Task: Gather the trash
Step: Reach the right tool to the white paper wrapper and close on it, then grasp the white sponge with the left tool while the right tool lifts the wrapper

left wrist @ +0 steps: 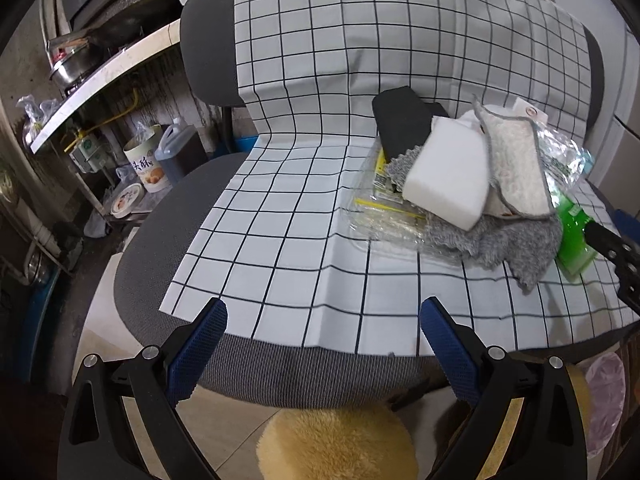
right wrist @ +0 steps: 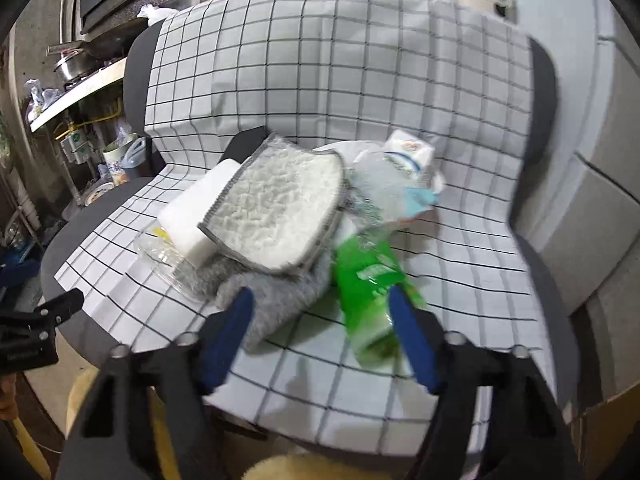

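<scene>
A pile of items lies on a chair covered by a checked cloth (left wrist: 304, 216). The pile holds a white sponge block (left wrist: 448, 176), a white cloth with grey trim (right wrist: 280, 212), a grey fluffy cloth (right wrist: 268, 304), a black block (left wrist: 400, 120), clear plastic wrap (left wrist: 384, 220), a crumpled clear bag with a white packet (right wrist: 404, 172) and a green plastic bottle (right wrist: 368, 292). My left gripper (left wrist: 322, 320) is open and empty over the seat's front edge, left of the pile. My right gripper (right wrist: 320, 312) is open, its fingers either side of the green bottle's near end and the grey cloth.
A kitchen shelf (left wrist: 100, 76) with pots stands at the left, with jugs and tins (left wrist: 160, 160) on the floor below. A yellow fluffy stool (left wrist: 336, 444) sits under the chair's front. A cardboard box edge (right wrist: 600, 420) shows at the lower right.
</scene>
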A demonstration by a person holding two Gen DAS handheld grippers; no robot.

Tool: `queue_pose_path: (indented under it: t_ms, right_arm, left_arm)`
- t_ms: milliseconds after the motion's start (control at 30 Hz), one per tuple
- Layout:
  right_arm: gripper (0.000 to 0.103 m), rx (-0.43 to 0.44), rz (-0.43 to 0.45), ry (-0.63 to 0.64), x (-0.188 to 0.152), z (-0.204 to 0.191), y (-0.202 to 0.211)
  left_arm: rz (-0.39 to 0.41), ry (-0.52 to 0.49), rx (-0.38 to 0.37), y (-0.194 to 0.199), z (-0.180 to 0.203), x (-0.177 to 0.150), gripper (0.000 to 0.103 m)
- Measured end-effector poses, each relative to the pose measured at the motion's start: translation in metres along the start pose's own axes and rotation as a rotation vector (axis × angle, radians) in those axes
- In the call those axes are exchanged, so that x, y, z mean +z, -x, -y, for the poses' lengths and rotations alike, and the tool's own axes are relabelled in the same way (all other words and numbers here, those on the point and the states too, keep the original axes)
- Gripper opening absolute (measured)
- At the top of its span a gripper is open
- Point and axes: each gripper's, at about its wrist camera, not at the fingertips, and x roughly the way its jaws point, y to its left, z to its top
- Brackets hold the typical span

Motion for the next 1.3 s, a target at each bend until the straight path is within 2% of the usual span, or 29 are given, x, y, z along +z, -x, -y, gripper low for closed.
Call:
queue_pose_path:
  t_ms: [67, 133, 267, 400, 600, 633, 667, 767, 867, 967, 1067, 1133, 1200, 1267, 1300]
  right_arm:
    - [0.032, 0.031, -0.011, -0.022, 0.006, 0.001, -0.011]
    - [0.024, 0.065, -0.019, -0.045, 0.011, 0.003, -0.022]
    - [0.024, 0.091, -0.034, -0.086, 0.021, 0.006, -0.045]
    - [0.024, 0.066, -0.062, -0.133, 0.027, 0.012, -0.062]
    - [0.024, 0.094, -0.068, -0.193, 0.032, 0.019, -0.076]
    - [0.021, 0.099, -0.06, -0.204, 0.033, 0.02, -0.076]
    - [0.01, 0.104, -0.048, -0.21, 0.034, 0.021, -0.074]
    - [0.005, 0.14, 0.003, -0.211, 0.038, 0.023, -0.061]
    - [0.005, 0.135, 0.071, -0.194, 0.041, 0.026, -0.037]
    - [0.005, 0.093, 0.142, -0.178, 0.04, 0.034, -0.006]
    - [0.005, 0.029, 0.085, -0.163, 0.035, 0.048, -0.001]
    - [0.005, 0.017, 0.014, -0.166, 0.025, 0.06, -0.009]
    - [0.013, 0.045, -0.018, -0.193, 0.016, 0.071, -0.013]
    - [0.044, 0.062, -0.014, -0.217, 0.007, 0.08, -0.01]
    - [0.047, 0.061, 0.009, -0.216, 0.003, 0.082, -0.004]
  left_arm:
    - [0.002, 0.009, -0.005, -0.005, -0.004, 0.002, 0.096]
    - [0.006, 0.009, 0.004, -0.01, -0.005, 0.004, 0.096]
    - [-0.013, 0.021, -0.004, -0.021, -0.01, 0.006, 0.096]
    - [-0.02, 0.035, -0.007, -0.029, -0.014, 0.009, 0.096]
    - [0.001, 0.022, -0.002, -0.028, -0.011, 0.01, 0.096]
    - [0.002, 0.018, 0.006, -0.027, -0.01, 0.01, 0.096]
    - [0.003, 0.014, 0.012, -0.026, -0.009, 0.011, 0.096]
    - [0.006, 0.001, 0.022, -0.022, -0.008, 0.011, 0.096]
    - [-0.004, -0.002, 0.041, -0.019, -0.006, 0.012, 0.096]
    - [-0.006, -0.001, 0.021, -0.015, -0.001, 0.013, 0.096]
    - [-0.01, -0.004, -0.037, -0.011, 0.01, 0.012, 0.096]
    - [-0.007, -0.008, -0.073, -0.008, 0.021, 0.01, 0.096]
    - [0.006, -0.022, -0.089, -0.005, 0.034, 0.007, 0.096]
    - [0.019, -0.035, -0.092, -0.002, 0.043, 0.006, 0.096]
    - [0.026, -0.041, -0.09, -0.001, 0.046, 0.006, 0.096]
